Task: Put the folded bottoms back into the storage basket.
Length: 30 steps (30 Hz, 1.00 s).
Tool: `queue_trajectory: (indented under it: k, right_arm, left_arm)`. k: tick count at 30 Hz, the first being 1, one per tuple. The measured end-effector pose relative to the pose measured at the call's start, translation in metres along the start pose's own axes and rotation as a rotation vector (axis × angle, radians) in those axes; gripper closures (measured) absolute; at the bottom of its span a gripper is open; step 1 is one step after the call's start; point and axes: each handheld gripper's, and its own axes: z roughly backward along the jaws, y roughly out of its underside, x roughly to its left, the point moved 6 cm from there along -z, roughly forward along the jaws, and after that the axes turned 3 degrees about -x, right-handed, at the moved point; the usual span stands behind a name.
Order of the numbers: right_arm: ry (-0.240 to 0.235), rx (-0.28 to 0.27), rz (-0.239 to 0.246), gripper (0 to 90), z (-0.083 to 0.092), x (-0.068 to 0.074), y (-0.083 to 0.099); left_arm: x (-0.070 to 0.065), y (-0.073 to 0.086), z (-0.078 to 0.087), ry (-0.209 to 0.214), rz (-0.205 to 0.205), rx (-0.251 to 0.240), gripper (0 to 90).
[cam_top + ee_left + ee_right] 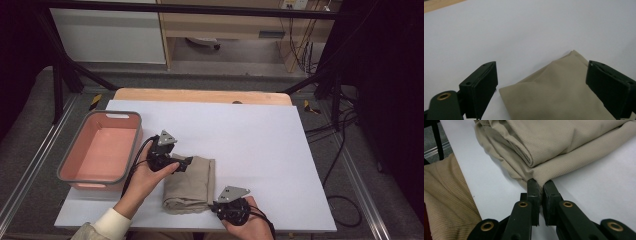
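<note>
Two grippers work at a folded beige cloth point(190, 184) lying at lower centre of the high view on a white table point(260, 145). Much of the pink basket point(102, 150) at left is plain to see, though the person's forearm cuts off at the bottom edge. At the cloth's near right corner, the right gripper point(541, 187) is clamped tight on a pinch of fabric edge. Over the cloth's upper left end, the left gripper point(541, 85) stands wide apart, released, its jaws straddling a cloth corner without pressing it.
</note>
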Motion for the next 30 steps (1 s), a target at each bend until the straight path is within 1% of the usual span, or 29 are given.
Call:
queue_trajectory:
  k: [3,5,7,13,18,20,23,25,30]
  right_arm:
    - [-0.004,0.001,-0.004,85.3,0.000,0.000,0.000]
    - [-0.003,0.005,0.000,85.5,0.000,0.000,0.000]
    - [-0.003,0.005,0.001,85.5,0.000,0.000,0.000]
    - [-0.007,0.008,0.001,85.5,0.000,-0.001,0.000]
    - [-0.008,0.010,-0.004,85.5,0.002,-0.002,0.000]
    - [-0.014,0.012,-0.012,85.5,0.002,-0.003,0.001]
    - [-0.016,0.012,-0.012,85.5,0.002,-0.004,0.001]
    - [-0.016,0.013,-0.010,85.5,0.002,-0.004,0.001]
    - [-0.014,0.011,-0.007,85.5,0.002,-0.003,0.001]
  left_arm:
    - [0.002,0.002,-0.005,-0.006,0.002,0.011,10.9]
    - [0.005,0.003,-0.008,-0.020,0.001,0.022,10.3]
    - [0.005,0.004,-0.011,-0.022,-0.005,0.030,10.3]
    - [0.008,0.006,-0.018,-0.010,-0.008,0.038,10.7]
    - [0.014,0.008,-0.022,-0.030,0.003,0.045,11.9]
    - [0.016,0.008,-0.023,-0.033,0.005,0.048,13.2]
    - [0.018,0.010,-0.026,-0.029,0.013,0.053,15.2]
    - [0.019,0.011,-0.027,-0.034,0.007,0.059,18.8]
    - [0.022,0.013,-0.030,-0.046,0.009,0.060,25.4]
